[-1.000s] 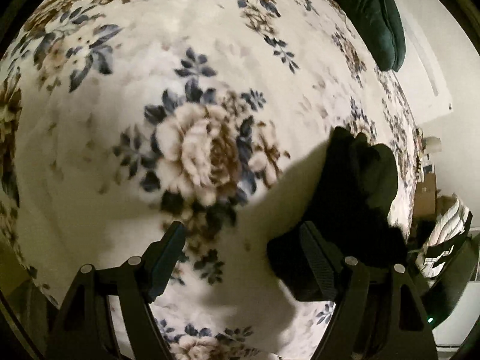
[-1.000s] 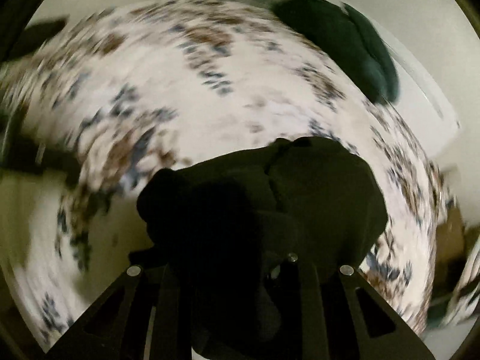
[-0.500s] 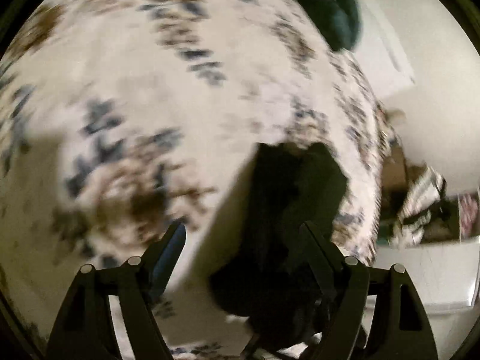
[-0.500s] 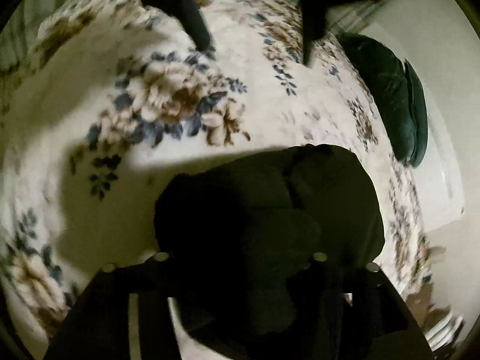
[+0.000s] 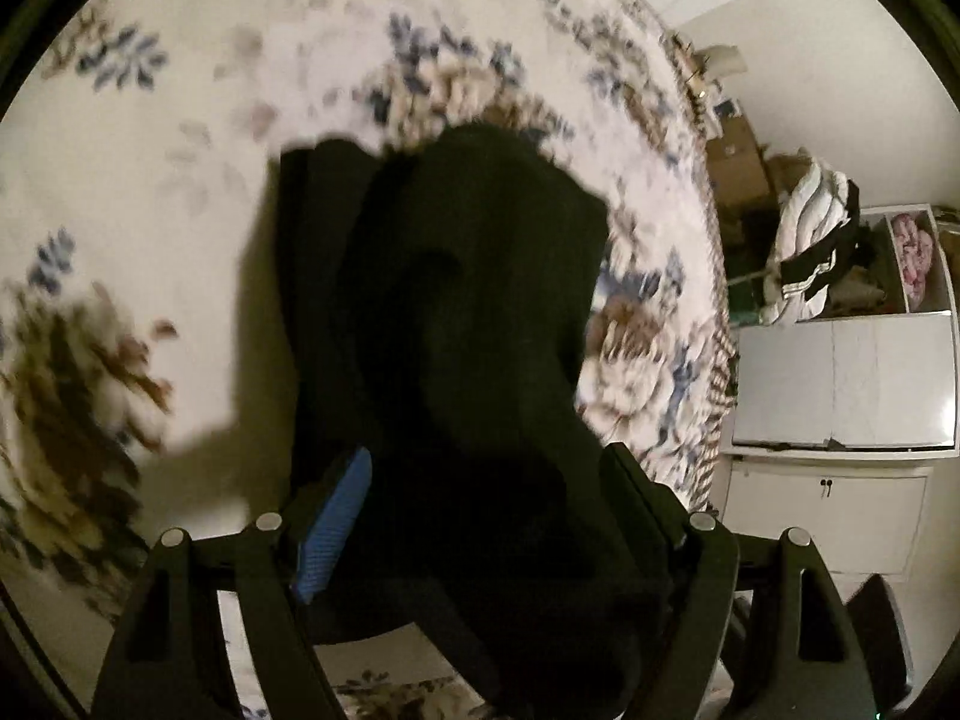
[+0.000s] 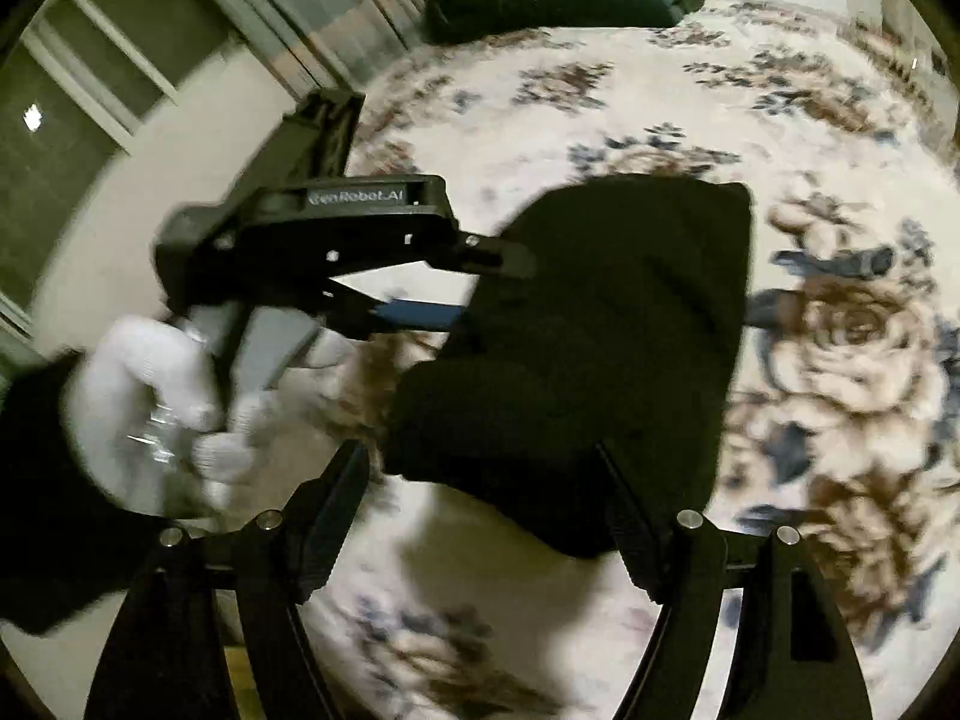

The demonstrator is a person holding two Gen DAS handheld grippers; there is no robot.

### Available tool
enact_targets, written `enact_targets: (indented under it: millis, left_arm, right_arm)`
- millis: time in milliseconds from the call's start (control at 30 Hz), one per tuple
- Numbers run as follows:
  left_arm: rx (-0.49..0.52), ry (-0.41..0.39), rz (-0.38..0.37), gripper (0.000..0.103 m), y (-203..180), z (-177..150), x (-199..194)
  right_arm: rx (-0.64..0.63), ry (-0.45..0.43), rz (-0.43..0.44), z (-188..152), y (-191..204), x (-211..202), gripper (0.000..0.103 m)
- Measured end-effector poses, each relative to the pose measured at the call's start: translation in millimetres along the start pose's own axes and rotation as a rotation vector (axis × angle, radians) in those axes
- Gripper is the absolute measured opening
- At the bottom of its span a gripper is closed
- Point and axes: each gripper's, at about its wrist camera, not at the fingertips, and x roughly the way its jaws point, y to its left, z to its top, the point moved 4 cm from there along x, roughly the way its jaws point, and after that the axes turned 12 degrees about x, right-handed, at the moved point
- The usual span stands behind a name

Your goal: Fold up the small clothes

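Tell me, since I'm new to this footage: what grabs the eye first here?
A black garment dominates the middle of both views, lying on the floral blanket. The left hand-held gripper reaches in from the left with its fingers on either side of the cloth, a white-gloved hand behind it.

Both views are dim and have a warm yellowish tint, with a black round border from the fisheye lens that bends everything near the edges. In the left wrist view the cream floral bedspread [image 5: 180,180] is smeared by motion blur, most strongly near its right edge, while the white glossy cabinet [image 5: 840,384] beyond that edge looks sharper and carries a soft glare. The black crumpled cloth garment [image 5: 468,312] shows almost no detail and throws a hard dark shadow on its left side. In the right wrist view the white gloved hand [image 6: 144,396] is strongly blurred, and a small bright reflection sits in the dark window [image 6: 54,138].
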Motion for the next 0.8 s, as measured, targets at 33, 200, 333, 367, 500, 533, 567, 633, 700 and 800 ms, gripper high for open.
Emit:
enact_targets:
  millis: [33, 200, 333, 367, 500, 533, 567, 633, 700, 800]
  left_arm:
    - [-0.008, 0.013, 0.008, 0.077, 2, -3, 5]
    - [-0.038, 0.022, 0.017, 0.077, 12, -11, 3]
    - [-0.057, 0.009, 0.017, 0.077, 16, -10, -12]
    - [-0.057, -0.001, 0.013, 0.077, 13, -9, -15]
    - [-0.030, -0.060, -0.031, 0.077, -18, 0, -42]
    - [-0.010, -0.073, -0.039, 0.077, -28, 3, -48]
    - [0.011, -0.081, -0.047, 0.077, -38, 6, -51]
    - [0.065, -0.075, -0.020, 0.078, -53, 11, -48]
    - [0.109, -0.054, 0.065, 0.080, -55, 14, -37]
    - [0.106, 0.005, 0.126, 0.080, -38, 9, -16]
  right_arm:
    - [0.008, -0.010, -0.007, -1, -1, -2, 0.078]
    - [0.139, -0.124, 0.044, -3, -13, -36, 0.078]
    - [0.099, -0.053, -0.158, -6, -40, -24, 0.078]
    - [0.066, 0.049, -0.210, -13, -51, 1, 0.078]
    - [0.114, 0.066, -0.111, -11, -59, 34, 0.079]
    - [0.111, 0.048, -0.117, -8, -55, 38, 0.079]
    - [0.097, 0.029, -0.125, -5, -49, 44, 0.079]
    - [0.065, -0.010, -0.105, 1, -32, 52, 0.079]
    - [0.017, -0.025, -0.095, 0, -20, 59, 0.078]
    - [-0.030, -0.050, -0.127, -6, -18, 62, 0.078]
